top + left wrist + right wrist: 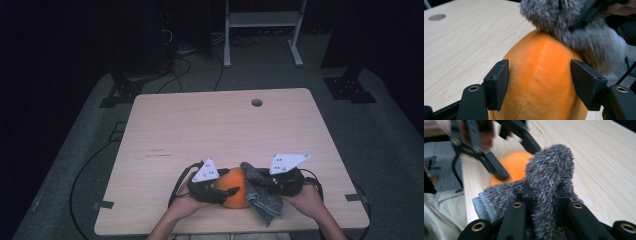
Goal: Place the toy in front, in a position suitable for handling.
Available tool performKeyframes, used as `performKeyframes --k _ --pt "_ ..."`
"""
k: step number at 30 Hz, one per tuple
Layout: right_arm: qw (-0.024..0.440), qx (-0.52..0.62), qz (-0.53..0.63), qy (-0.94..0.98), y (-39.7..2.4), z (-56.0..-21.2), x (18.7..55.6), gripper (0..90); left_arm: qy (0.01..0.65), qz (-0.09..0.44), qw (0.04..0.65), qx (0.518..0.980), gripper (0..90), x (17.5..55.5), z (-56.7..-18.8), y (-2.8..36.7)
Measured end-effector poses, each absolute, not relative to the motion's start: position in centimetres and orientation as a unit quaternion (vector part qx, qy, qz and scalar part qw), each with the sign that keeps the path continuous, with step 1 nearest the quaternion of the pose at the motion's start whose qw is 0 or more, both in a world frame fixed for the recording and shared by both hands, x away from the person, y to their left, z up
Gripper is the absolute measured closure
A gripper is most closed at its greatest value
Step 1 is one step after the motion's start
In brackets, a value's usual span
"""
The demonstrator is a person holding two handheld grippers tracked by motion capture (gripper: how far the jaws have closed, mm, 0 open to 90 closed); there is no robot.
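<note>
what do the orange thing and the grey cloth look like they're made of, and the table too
Orange plush toy: soft short-pile velour, matte, with a stitched seam down its middle.
Grey cloth: shaggy microfibre or terry, judging by the long fuzzy fibres and the sewn hem.
Table: light wood-grain top, probably laminate; the smooth, even surface leaves that open.

High view overhead, 2 close tool views, sharing orange plush

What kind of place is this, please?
Probably a recording lab: a bare wooden table on grey carpet, black curtains around it, cables across the floor.
</note>
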State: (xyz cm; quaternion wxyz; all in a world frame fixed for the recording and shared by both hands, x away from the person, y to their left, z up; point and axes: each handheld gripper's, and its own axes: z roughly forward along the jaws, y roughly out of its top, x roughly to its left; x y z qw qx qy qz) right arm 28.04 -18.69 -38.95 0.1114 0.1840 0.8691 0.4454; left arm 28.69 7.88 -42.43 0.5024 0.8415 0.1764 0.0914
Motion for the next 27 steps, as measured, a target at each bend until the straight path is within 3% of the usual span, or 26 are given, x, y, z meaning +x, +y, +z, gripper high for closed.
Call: performKeyframes --k 8,12,17,23,27 --pt "0.099 0.224 0.463 0.852 -20.3 -39.3 28.2 75.5 0.181 0.078 0.499 0.844 35.4 29.1 -42.7 8.9" --pt "0.117 0.200 0.463 0.855 -18.6 -39.2 27.7 75.2 0.194 0.068 0.511 0.835 25.0 29.1 -41.6 8.3" --pt "0.123 0.185 0.465 0.857 -17.8 -39.2 27.5 74.8 0.180 0.087 0.493 0.847 33.7 29.0 -42.3 8.5" --pt "0.103 0.226 0.442 0.862 -20.0 -40.8 28.8 74.7 0.206 0.071 0.505 0.835 34.3 29.5 -42.8 9.9" --pt "0.097 0.213 0.470 0.851 -19.8 -40.0 28.2 74.7 0.203 0.069 0.506 0.835 34.1 29.5 -42.9 9.9"
